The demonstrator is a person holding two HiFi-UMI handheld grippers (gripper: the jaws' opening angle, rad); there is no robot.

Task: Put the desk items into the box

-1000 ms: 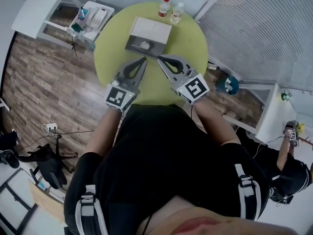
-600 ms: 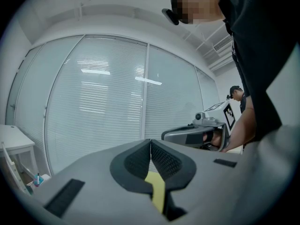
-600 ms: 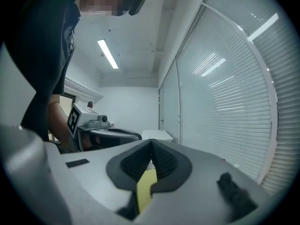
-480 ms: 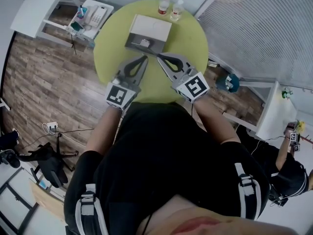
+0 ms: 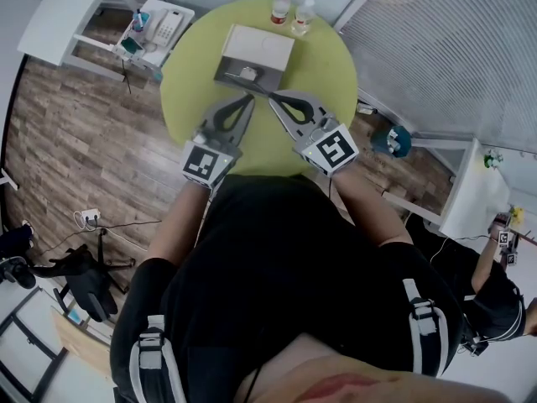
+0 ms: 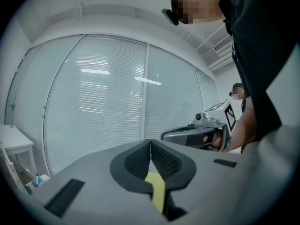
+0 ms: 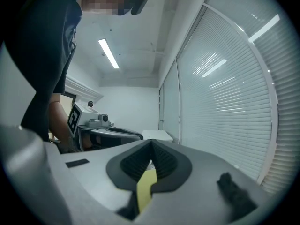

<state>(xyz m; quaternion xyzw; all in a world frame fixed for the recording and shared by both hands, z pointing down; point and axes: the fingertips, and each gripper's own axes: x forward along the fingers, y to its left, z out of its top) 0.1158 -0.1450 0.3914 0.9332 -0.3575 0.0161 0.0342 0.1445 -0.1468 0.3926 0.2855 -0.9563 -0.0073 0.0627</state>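
Note:
On the round yellow-green table [image 5: 323, 70] stands an open box [image 5: 258, 47] with a white lid and a dark inside that holds a small white item [image 5: 247, 75]. My left gripper [image 5: 247, 99] and right gripper [image 5: 270, 99] hover side by side just short of the box's near edge, tips almost meeting. Both are shut with nothing held. In the left gripper view the jaws [image 6: 150, 142] meet against window blinds, with the right gripper's body [image 6: 197, 135] beside them. In the right gripper view the shut jaws [image 7: 151, 142] point upward, with the left gripper's body [image 7: 108, 132] alongside.
Two small bottles [image 5: 281, 8] [image 5: 303, 18] stand at the table's far edge. A side table carrying a white telephone [image 5: 165, 28] is at the left, beside a white desk [image 5: 67, 11]. Another person [image 5: 495, 296] stands at the lower right.

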